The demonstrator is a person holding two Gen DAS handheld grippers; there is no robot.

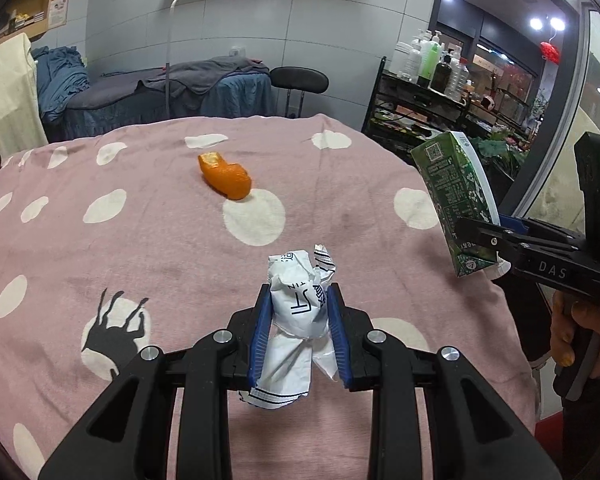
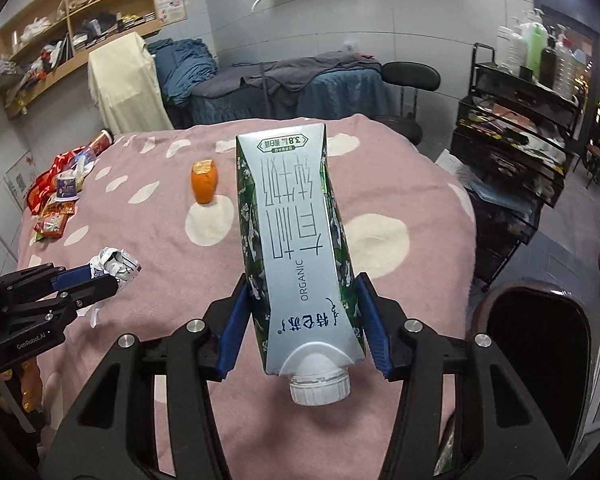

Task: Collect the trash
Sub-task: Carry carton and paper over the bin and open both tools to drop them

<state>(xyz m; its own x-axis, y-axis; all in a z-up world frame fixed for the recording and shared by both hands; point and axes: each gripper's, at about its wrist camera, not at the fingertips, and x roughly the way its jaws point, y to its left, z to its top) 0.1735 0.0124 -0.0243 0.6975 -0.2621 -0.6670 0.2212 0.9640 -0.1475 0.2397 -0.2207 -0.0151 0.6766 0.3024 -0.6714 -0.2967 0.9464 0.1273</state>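
Note:
My left gripper is shut on a crumpled white paper wrapper and holds it above the pink spotted blanket. It also shows at the left of the right wrist view. My right gripper is shut on a green and silver milk carton, white cap toward the camera; the carton also shows at the right of the left wrist view. An orange peel lies on the blanket beyond both grippers, and it also shows in the right wrist view.
A pile of snack wrappers, a cup and a red can lies at the blanket's far left edge. A dark bin opening sits low at the right. A black shelf cart with bottles and a stool stand beyond.

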